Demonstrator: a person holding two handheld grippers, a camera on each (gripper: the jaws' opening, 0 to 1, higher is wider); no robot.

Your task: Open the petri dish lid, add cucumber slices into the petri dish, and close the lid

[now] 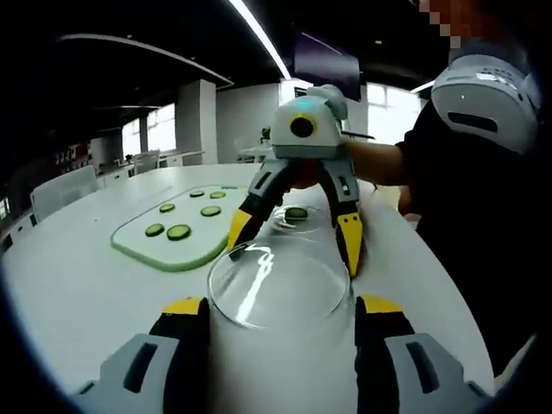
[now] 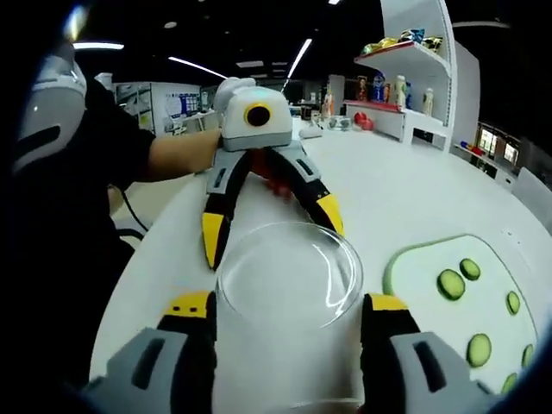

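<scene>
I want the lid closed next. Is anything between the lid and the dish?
Yes: the right gripper straddles the dish, with its open jaws standing between the dish and the lid.

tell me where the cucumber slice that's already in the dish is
In the left gripper view, the cucumber slice lies in the petri dish base on the white table, between the right gripper's open jaws, right of the green cutting board.

ahead of left gripper [image 1: 280, 309]: a clear lid [image 1: 278, 285] fills the gap between its jaws.
past the lid: the right gripper [image 1: 297, 237] stands wide open over the dish with a cucumber slice [image 1: 296, 213], blocking that way.
left of left gripper: bare table [image 1: 78, 285], room to pass, then the green board [image 1: 177, 228].
right: a person's body [image 1: 483, 216] is close.
</scene>
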